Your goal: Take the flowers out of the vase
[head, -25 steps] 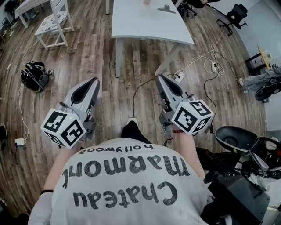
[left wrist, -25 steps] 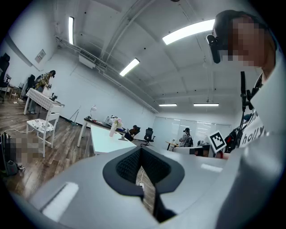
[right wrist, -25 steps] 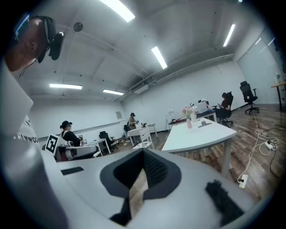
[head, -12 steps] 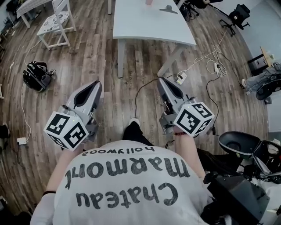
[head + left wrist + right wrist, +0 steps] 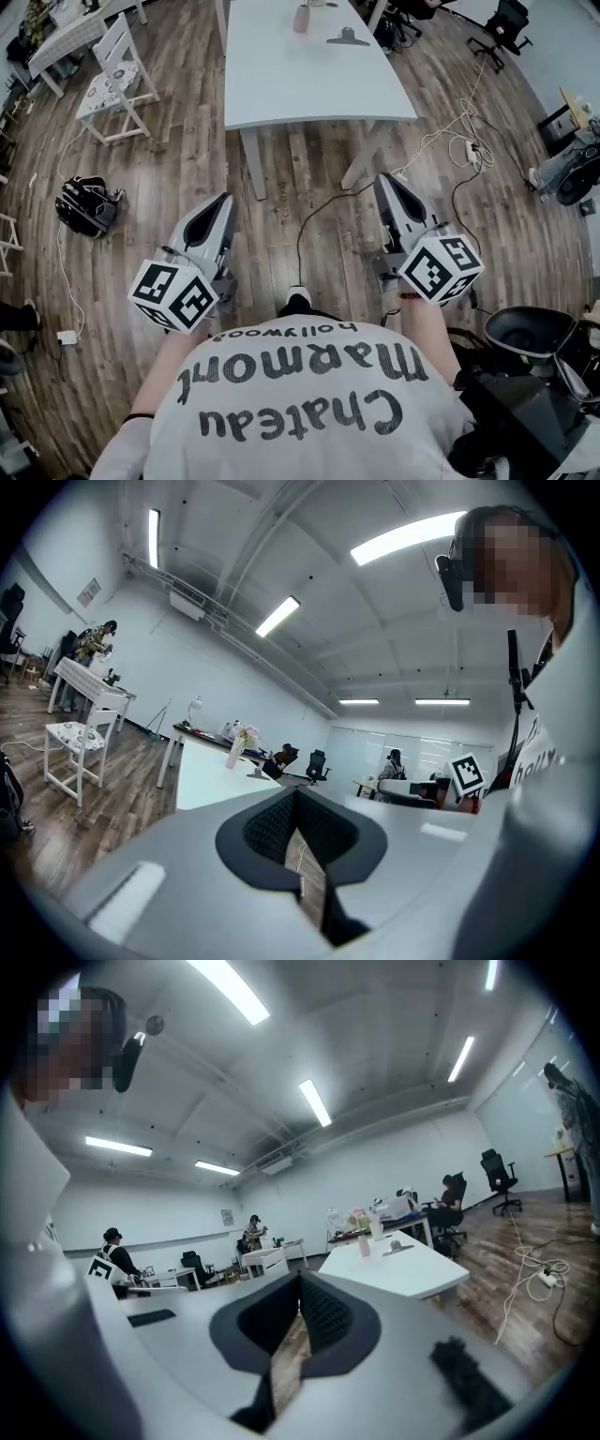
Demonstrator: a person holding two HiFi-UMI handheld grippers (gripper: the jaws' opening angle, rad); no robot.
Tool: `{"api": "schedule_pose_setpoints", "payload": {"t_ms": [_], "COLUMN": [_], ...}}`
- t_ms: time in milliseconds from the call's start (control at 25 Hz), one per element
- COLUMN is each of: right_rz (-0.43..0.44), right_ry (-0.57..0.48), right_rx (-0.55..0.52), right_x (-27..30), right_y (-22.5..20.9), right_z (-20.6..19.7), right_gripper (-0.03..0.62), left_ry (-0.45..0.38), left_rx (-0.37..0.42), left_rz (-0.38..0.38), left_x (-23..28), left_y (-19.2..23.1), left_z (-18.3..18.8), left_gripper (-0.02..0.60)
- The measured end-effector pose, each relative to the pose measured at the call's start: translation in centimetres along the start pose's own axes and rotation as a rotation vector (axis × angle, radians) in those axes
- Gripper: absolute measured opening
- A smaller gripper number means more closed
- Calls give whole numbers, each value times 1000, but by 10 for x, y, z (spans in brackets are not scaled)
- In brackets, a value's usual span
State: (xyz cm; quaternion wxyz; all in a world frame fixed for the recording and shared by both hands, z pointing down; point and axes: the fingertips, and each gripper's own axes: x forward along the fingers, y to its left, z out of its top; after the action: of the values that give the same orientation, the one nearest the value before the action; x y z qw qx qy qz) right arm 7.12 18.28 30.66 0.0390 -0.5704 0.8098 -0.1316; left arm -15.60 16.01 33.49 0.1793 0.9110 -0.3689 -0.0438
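Overhead, the head view shows two grippers, one in each hand: the left gripper [image 5: 223, 201] at centre left and the right gripper [image 5: 385, 180] at centre right. Each carries one marker cube at its near end. Both hang over the floor [image 5: 281, 216], well apart from the worktop [image 5: 319, 84]. In the left gripper view the fingers [image 5: 269, 824] meet at their tips with nothing between them. In the right gripper view the fingers [image 5: 323, 1314] are pressed together the same way, also empty.

One vase [image 5: 302, 17] stands at the far end of the worktop, at top centre of the frame, well apart from both grippers. The flowers [image 5: 247, 735] are in it, a pale bunch seen in the left gripper view. One dark clip [image 5: 349, 38] lies near the vase, to its right.

There is one worktop, white and rectangular, on white legs, and bare apart from these two things. The floor is of wood planks. One white chair [image 5: 112, 70] stands at upper left, one black bag [image 5: 86, 204] lies at the left, and cables [image 5: 450, 131] trail at the right. The gripper views show white walls, long ceiling lights and a few people at other desks.
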Motion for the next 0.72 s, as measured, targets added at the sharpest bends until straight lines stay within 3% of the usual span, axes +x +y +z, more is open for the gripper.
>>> {"api": "schedule_pose_setpoints", "payload": {"t_ms": [280,560,720], "right_rz": [93,151,161], "right_ry": [21,18,29], "right_rx": [-8,-46,-27], "right_x": [42,85,110], "right_y": [-48,-69,-82], "right_z": [16,22,21], "right_gripper": [14,14,14], "left_ry": [-47,5,11], "left_rx": [9,17,16], "left_rz": [15,60,46], "left_x": [64,93,121], "left_y": [-9,14,24], "left_z": [11,7,16], "left_gripper": [5,5,5]}}
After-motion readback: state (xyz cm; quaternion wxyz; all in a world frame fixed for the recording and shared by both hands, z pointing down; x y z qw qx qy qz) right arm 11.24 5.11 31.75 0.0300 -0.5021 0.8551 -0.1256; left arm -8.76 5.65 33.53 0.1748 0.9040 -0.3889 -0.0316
